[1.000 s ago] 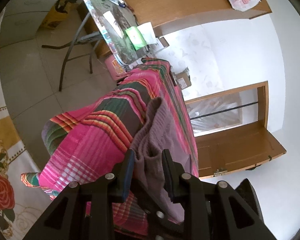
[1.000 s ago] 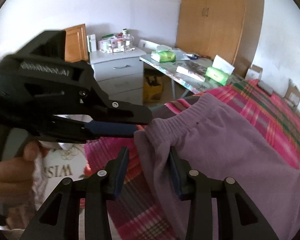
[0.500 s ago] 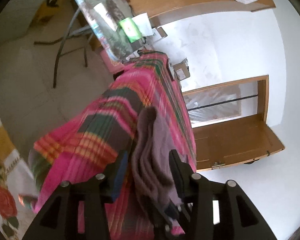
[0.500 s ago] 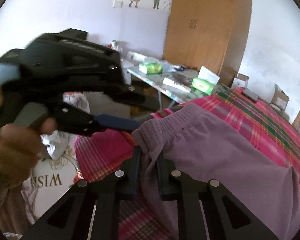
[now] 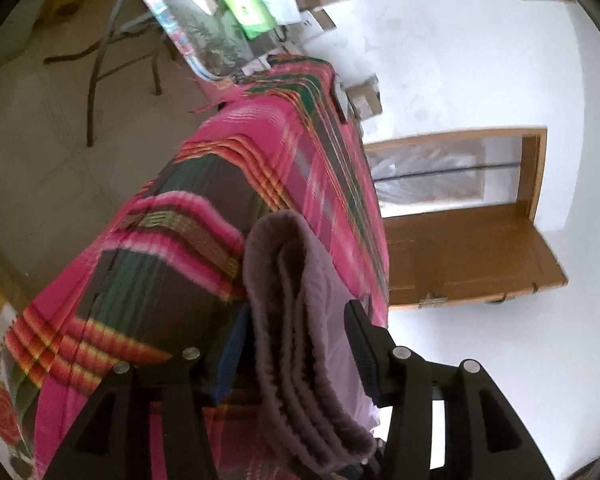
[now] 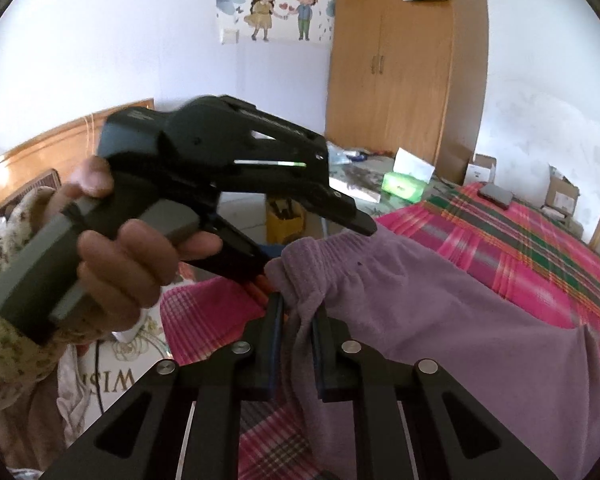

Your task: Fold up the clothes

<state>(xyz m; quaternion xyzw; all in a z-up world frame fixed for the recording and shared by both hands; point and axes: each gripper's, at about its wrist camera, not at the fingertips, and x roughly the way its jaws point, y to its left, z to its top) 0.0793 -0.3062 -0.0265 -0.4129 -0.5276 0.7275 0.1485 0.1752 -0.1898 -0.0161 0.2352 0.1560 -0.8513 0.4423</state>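
Your bed [image 6: 520, 240] fills the scene, covered in a pink plaid blanket [image 5: 228, 208] with green and orange stripes. Behind it stand a tall wooden wardrobe [image 6: 404, 64] and a cluttered bench [image 6: 364, 184] with a green tissue pack [image 6: 402, 186] on it. The purple garment [image 6: 440, 304] lies spread on the blanket, its ribbed waistband bunched at the near edge of the bed. Your left tool [image 5: 296, 344] has its jaws opening wide, with the folded waistband [image 5: 296, 320] between them and the pads off the cloth. Your left hand [image 6: 116, 256] grips that tool's handle just beside the waistband. Your right tool [image 6: 298, 320] is clamped tight on a pinch of the waistband.
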